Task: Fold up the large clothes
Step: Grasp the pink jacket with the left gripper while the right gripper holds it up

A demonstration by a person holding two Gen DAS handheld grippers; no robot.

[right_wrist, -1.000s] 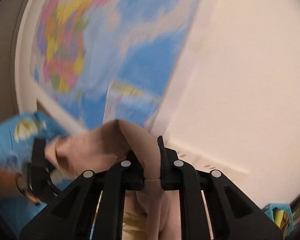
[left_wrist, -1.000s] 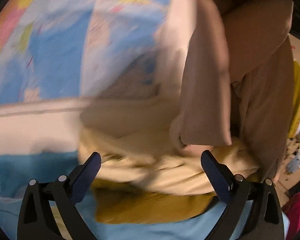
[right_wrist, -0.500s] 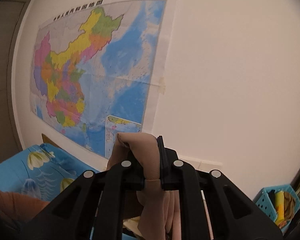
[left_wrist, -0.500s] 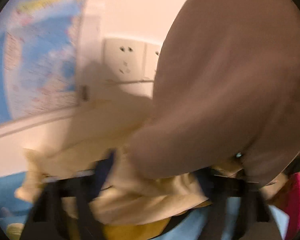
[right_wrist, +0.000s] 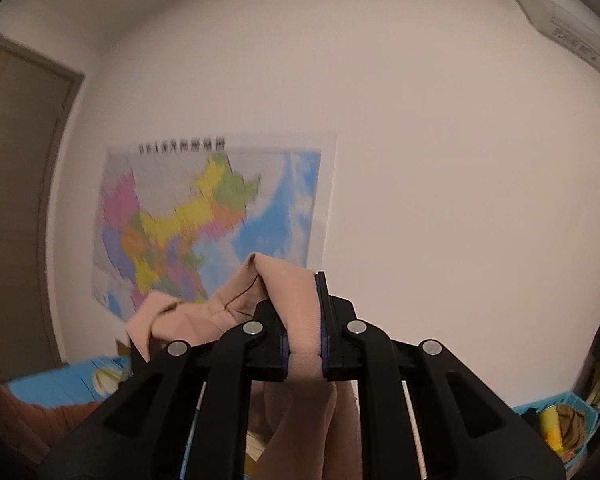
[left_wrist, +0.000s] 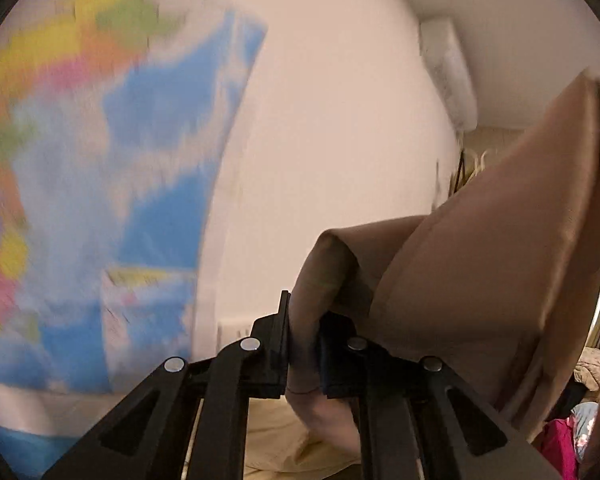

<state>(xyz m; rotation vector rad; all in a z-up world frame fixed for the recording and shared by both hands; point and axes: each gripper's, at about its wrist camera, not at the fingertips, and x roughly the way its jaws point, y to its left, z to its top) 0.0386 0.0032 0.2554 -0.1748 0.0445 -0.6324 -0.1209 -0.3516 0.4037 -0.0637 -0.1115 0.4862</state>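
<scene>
A large beige garment (left_wrist: 480, 280) is held up in the air between both grippers. In the left wrist view a fold of it sits pinched between the closing jaws of my left gripper (left_wrist: 304, 336), and the rest fans out to the right. In the right wrist view my right gripper (right_wrist: 300, 312) is shut on another bunched fold of the garment (right_wrist: 204, 320), with cloth hanging below the fingers. Both grippers point level at the white wall.
A coloured map (right_wrist: 204, 220) hangs on the wall, with a door (right_wrist: 16, 200) to its left and an air conditioner (right_wrist: 572, 28) high on the right. Below lie a blue bed sheet (right_wrist: 60, 384), cream clothes (left_wrist: 276, 436) and a blue basket (right_wrist: 560, 420). A person's sleeve (right_wrist: 20, 420) shows low on the left.
The left gripper went from wide open over the clothes pile to clamped on the beige garment and rose with it. The right gripper, still gripping, rose and swung sideways, away from the map.
</scene>
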